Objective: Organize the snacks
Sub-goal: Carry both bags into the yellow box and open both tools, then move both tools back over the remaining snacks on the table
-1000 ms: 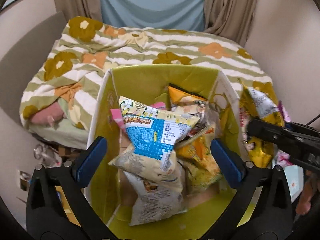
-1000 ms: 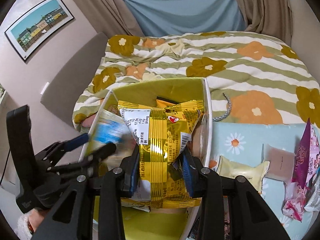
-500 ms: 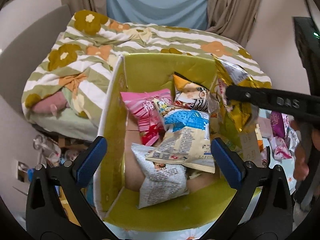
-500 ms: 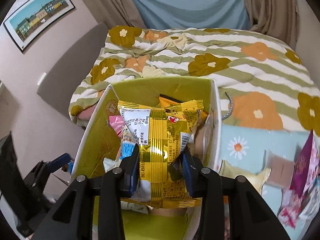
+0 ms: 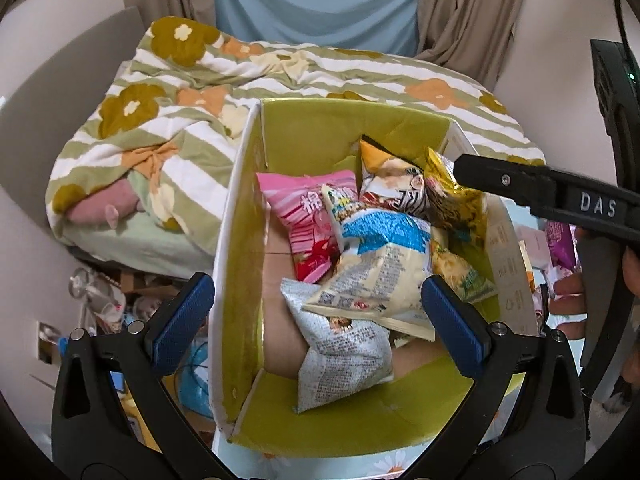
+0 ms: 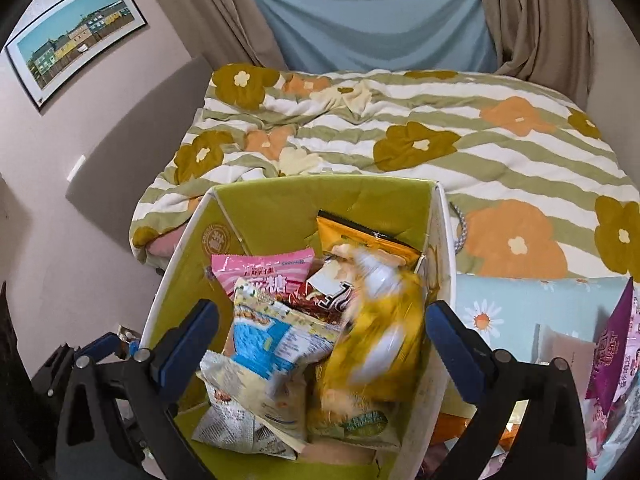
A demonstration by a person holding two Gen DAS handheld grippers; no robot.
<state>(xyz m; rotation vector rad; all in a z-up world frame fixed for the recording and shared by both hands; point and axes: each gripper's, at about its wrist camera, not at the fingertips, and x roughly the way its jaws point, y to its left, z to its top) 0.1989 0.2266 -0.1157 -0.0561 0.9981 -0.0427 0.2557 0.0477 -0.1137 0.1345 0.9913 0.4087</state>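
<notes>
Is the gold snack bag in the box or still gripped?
Released: right gripper jaws just opened wide; the gold bag blurs, dropping into the box.

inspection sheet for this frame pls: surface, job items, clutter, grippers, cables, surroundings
Surface: bed with floral duvet; daisy-print sheet beside the box.
Job's things: green box holds pink bag, blue-and-white bag, silver bag, orange bag; gold bag blurred, between the pads but untouched.
Clutter: purple pack and other packs on the sheet; odds and ends on the floor.
Grippers: left gripper open, empty; right gripper open, jaws have just been opening.
Cables: black cable top right.
Surroundings: curtains, framed picture.
</notes>
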